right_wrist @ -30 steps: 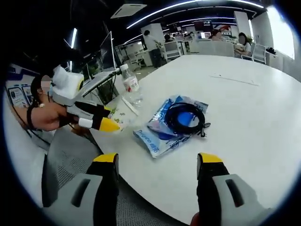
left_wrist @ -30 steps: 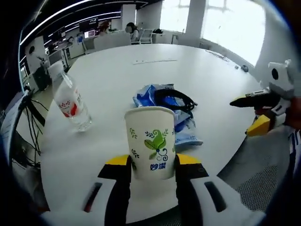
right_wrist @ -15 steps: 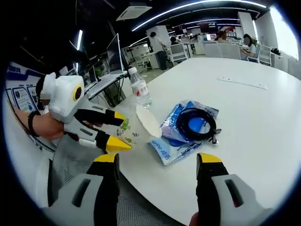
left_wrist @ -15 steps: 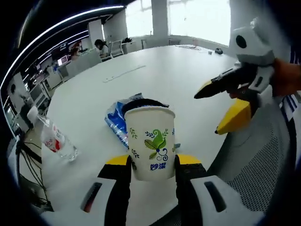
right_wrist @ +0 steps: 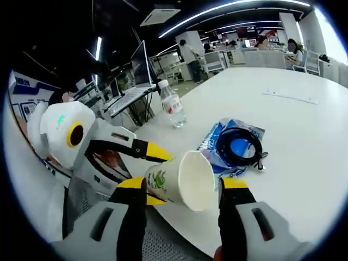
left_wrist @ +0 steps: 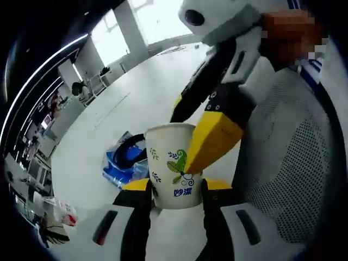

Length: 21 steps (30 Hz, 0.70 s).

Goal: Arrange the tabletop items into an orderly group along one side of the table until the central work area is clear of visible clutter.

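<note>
Paper cup [left_wrist: 175, 166], green leaf print w/ Chinese lettering, is clamped in left tongs [left_wrist: 175, 187] above counter [right_wrist: 304, 136] edge. Right tongs [right_wrist: 182, 187], earlier well apart from it, now sit w/ jaws open either side of cup. Blue packet [right_wrist: 231, 147] w/ black cable [right_wrist: 239, 145] and red-labelled water bottle [right_wrist: 172, 104] rest on counter.

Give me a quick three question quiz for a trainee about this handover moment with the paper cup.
1. True or false: the left gripper is shut on the paper cup.
2. Which lies on the blue bag? A) black cable B) spoon C) book
3. Fill in: the right gripper's jaws stand on either side of the cup's ____ end.

Key: 1 true. 2 A, the black cable is coiled on it. 3 open, with its rim between the jaws; whether they press it cannot be told. The water bottle stands apart on the table.
</note>
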Available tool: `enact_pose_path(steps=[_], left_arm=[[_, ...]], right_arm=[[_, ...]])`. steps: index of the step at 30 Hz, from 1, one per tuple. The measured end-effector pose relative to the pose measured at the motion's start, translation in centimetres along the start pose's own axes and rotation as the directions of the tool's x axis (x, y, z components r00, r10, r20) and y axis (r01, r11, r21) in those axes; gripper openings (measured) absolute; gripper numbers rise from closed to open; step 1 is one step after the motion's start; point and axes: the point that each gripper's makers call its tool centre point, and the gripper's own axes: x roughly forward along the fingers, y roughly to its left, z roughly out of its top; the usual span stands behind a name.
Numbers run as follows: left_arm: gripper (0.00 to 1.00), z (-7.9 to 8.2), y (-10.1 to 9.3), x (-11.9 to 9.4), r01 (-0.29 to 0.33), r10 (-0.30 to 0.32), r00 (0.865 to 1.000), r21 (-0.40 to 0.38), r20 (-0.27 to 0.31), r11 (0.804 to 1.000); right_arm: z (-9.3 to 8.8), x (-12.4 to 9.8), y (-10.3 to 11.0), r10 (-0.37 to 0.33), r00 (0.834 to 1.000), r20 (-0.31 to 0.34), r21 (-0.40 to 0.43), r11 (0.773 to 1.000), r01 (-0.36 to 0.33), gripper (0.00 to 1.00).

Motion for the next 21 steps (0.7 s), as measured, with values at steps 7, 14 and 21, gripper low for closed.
enact_pose_path(steps=[7, 14, 21], left_arm=[[0.36, 0.9, -0.8, 0.1, 0.027, -0.028, 0.999, 0.041, 0.026, 0.999], [0.36, 0.7, -0.7, 0.2, 0.033, -0.034, 0.999, 0.055, 0.02, 0.998], [0.36, 0.6, -0.5, 0.3, 0.025, -0.026, 0.999, 0.04, 0.02, 0.999]], right_arm=[[-0.5, 0.3, 0.7, 0.027, 1.0, -0.009, 0.006, 1.0, -0.027, 0.29], [-0.1, 0.4, 1.8, 0.084, 0.996, 0.019, 0.072, 0.994, -0.085, 0.12], [0.6, 0.7, 2.7, 0.107, 0.993, 0.048, 0.096, 0.989, -0.111, 0.0]])
